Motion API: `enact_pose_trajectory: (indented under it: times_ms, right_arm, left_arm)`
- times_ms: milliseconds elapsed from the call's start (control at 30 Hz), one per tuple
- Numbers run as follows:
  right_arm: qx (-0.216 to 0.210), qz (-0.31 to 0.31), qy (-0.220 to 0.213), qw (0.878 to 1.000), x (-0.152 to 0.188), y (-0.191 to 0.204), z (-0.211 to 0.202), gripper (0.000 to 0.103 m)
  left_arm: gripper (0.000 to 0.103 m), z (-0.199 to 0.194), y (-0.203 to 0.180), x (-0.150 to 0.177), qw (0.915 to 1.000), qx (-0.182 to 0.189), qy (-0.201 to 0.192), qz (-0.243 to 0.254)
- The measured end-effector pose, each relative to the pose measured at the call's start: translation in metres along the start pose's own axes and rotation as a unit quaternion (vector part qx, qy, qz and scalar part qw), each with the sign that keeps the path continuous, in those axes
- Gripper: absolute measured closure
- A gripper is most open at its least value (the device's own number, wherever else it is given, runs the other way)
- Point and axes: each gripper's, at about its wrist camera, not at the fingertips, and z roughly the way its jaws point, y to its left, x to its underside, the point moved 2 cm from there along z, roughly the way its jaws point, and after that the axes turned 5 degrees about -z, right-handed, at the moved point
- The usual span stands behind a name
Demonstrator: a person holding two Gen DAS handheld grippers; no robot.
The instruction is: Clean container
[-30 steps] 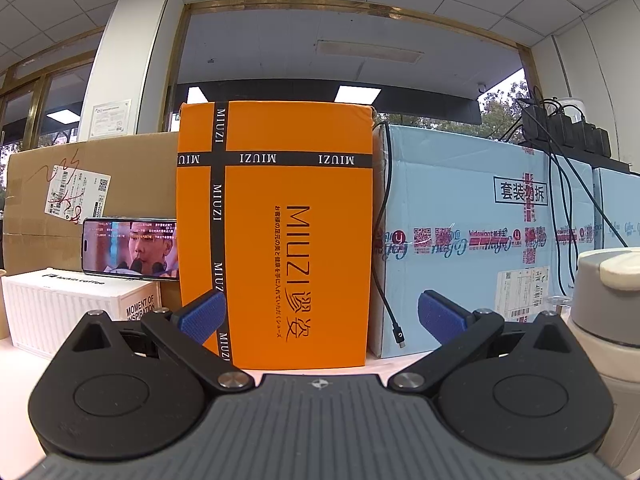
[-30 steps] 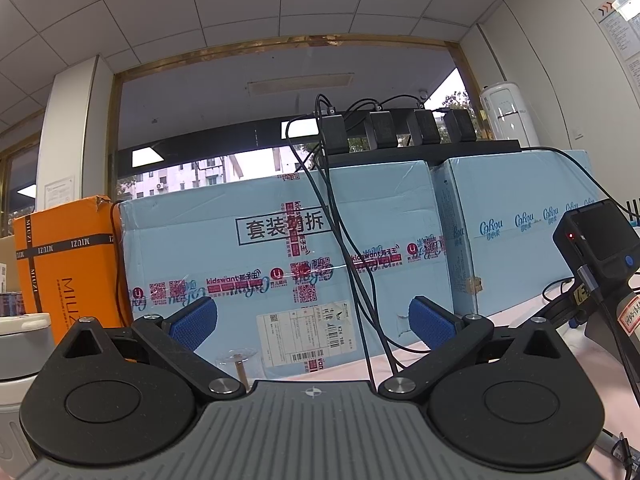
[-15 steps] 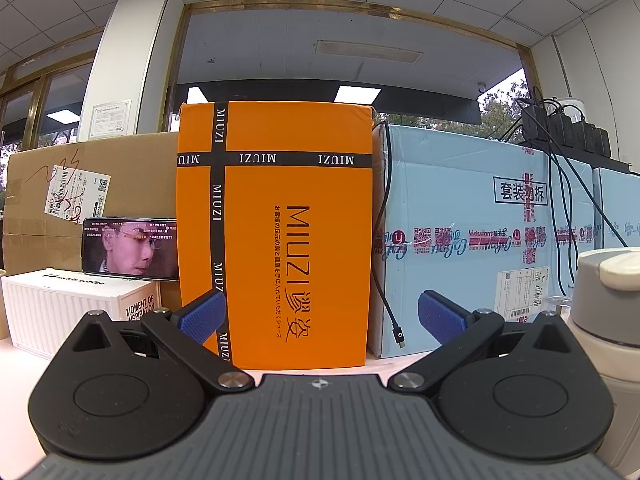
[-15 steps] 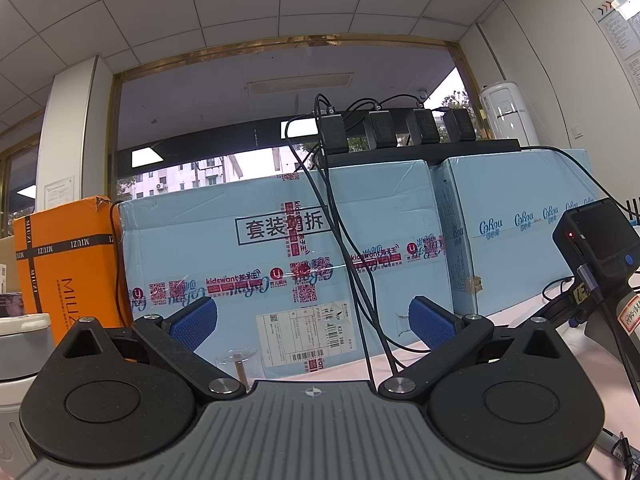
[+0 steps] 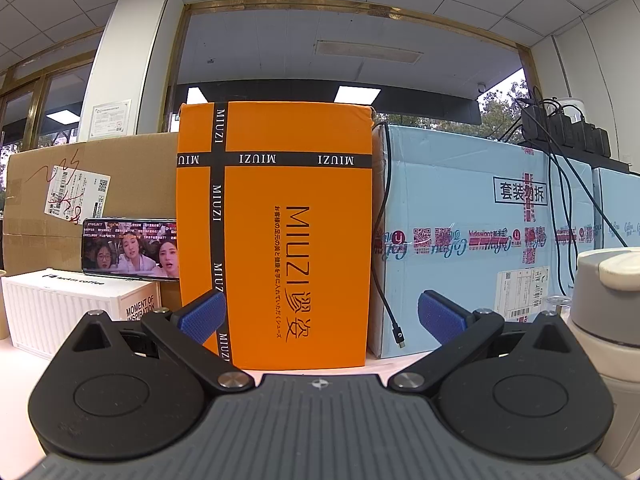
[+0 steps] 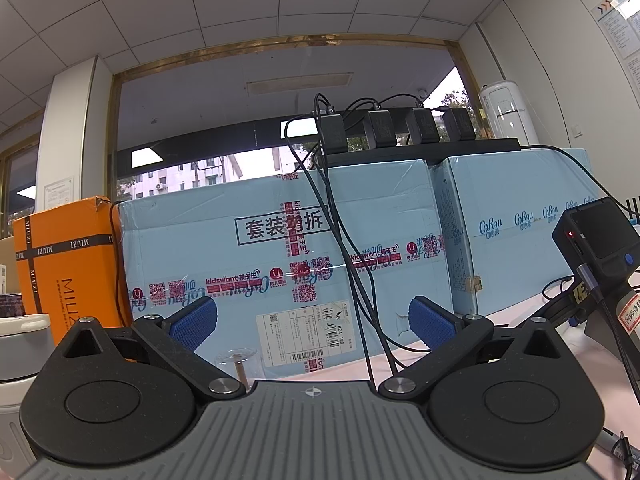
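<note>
We hold both tools level over a pale desk (image 5: 16,364), and by our reading the cleaning has not begun. The left gripper (image 5: 320,316) stands with its jaws wide and nothing between them, facing the orange box (image 5: 276,236). The right gripper (image 6: 312,326) is equally wide and empty, facing the light-blue carton (image 6: 276,256) just right of that orange box.

The likely container, a grey-lidded flask (image 5: 604,312), stands to the right of the orange box and nearer to us, at the right edge of the left view; it shows again at the left edge of the right view, so we judge it sits between our two tools. Its lid appears to be on. Everything remains to be done: taking hold of it, opening it, wiping or rinsing.

The flask is cut off by the frame in both views, so its base and full shape escape us. We see no cloth, brush or water. A small clear glass object (image 6: 237,360) below the carton's shipping label is half hidden behind the right tool; we cannot say what it is.
</note>
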Motion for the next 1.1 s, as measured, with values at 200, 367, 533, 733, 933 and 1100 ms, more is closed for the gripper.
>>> enact_pose_trajectory:
  times_ms: [200, 367, 533, 733, 933, 1100]
  right_arm:
    - [0.000, 0.000, 0.000, 1.000, -0.0001, 0.0003, -0.0002, 0.000]
    - [0.000, 0.000, 0.000, 1.000, 0.0000, 0.0004, 0.0000, 0.000]
    - [0.000, 0.000, 0.000, 1.000, 0.0001, 0.0002, 0.0001, 0.000]
    - [0.000, 0.000, 0.000, 1.000, 0.0001, 0.0003, 0.0002, 0.000]
    - [0.001, 0.000, 0.000, 1.000, 0.0002, 0.0004, 0.0000, 0.000]
    - [0.000, 0.000, 0.000, 1.000, 0.0002, 0.0002, 0.0002, 0.000]
  left_arm:
    - [0.000, 0.0000, -0.0003, 0.0001, 1.0000, 0.000, 0.000, 0.000]
    - [0.000, -0.0002, -0.0006, -0.0001, 1.0000, 0.000, 0.000, 0.001]
    - [0.000, 0.0003, -0.0011, -0.0004, 1.0000, 0.000, -0.001, 0.001]
    - [0.000, 0.0004, -0.0015, -0.0008, 1.0000, 0.001, -0.001, 0.001]
    - [0.000, 0.0000, -0.0017, -0.0006, 1.0000, 0.001, -0.001, 0.001]
    - [0.000, 0.0000, -0.0021, -0.0006, 1.0000, 0.001, -0.001, 0.001]
